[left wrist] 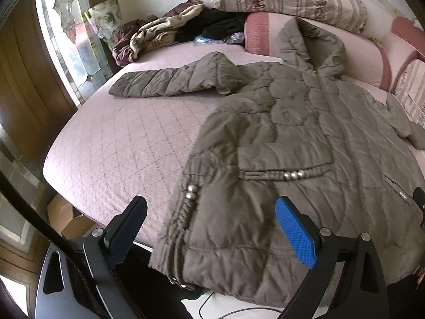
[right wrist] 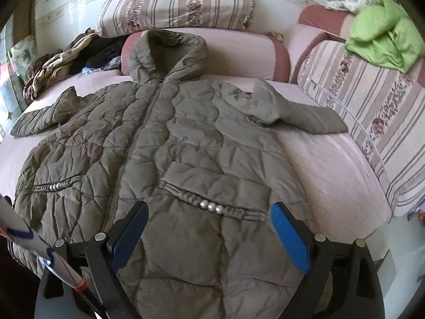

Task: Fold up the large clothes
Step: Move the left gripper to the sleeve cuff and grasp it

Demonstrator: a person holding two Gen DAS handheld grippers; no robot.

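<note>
**Both grippers poised wide over the spread jacket**

Left wrist view: the left gripper (left wrist: 212, 228) angles down at the lower left corner of the olive quilted jacket (left wrist: 292, 138), jaws spread wide with nothing pinched; the hem lies between and below the fingers. The jacket lies flat on the pink bed cover (left wrist: 119, 143), filling the centre and right of the frame. Only this view shows the window (left wrist: 69, 42) at upper left and a cardboard box (left wrist: 63, 218) under the bed edge at lower left. A heap of clothes (left wrist: 164, 32) sits at top centre.

Right wrist view: the right gripper (right wrist: 209, 231) tilts down over the jacket's (right wrist: 186, 138) lower front, its jaws wide apart and clear of the fabric, framing the beaded pocket (right wrist: 212, 207). Only here appear the whole hood, both sleeves and a green garment (right wrist: 382, 42) at upper right.
</note>
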